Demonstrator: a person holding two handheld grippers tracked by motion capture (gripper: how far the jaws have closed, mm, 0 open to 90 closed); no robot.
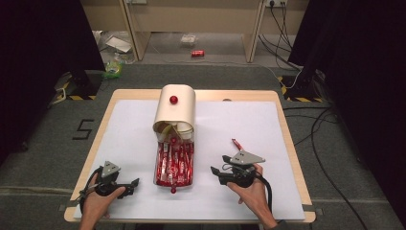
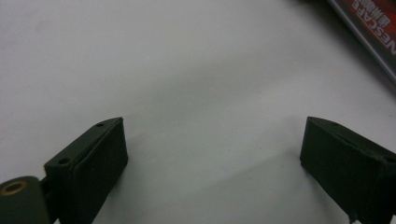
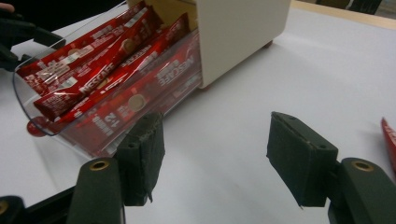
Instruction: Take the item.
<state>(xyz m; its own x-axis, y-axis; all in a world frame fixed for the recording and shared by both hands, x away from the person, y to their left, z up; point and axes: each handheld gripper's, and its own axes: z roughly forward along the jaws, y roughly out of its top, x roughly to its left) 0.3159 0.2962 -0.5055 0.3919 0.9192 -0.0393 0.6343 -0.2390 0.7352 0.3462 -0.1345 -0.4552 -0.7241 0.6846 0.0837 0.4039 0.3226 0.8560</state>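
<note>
A cream box point(image 1: 177, 112) with a red knob point(image 1: 173, 99) stands at the middle of the white mat point(image 1: 239, 122). Its clear drawer point(image 1: 174, 165) is pulled out toward me and holds several red Nescafe sachets point(image 3: 93, 77). One loose red sachet point(image 1: 237, 143) lies on the mat to the drawer's right. My left gripper point(image 1: 133, 186) rests left of the drawer's front, open over bare mat point(image 2: 212, 122). My right gripper point(image 1: 219, 163) is open on the drawer's right, its jaws facing the drawer's side wall point(image 3: 215, 116) with nothing between them.
The wooden table's edge point(image 1: 288, 132) frames the mat. The drawer's own red knob point(image 3: 35, 127) sticks out at its front. On the floor beyond the table lie a red can point(image 1: 197, 53), cables point(image 1: 316, 124) and litter, between wooden furniture legs.
</note>
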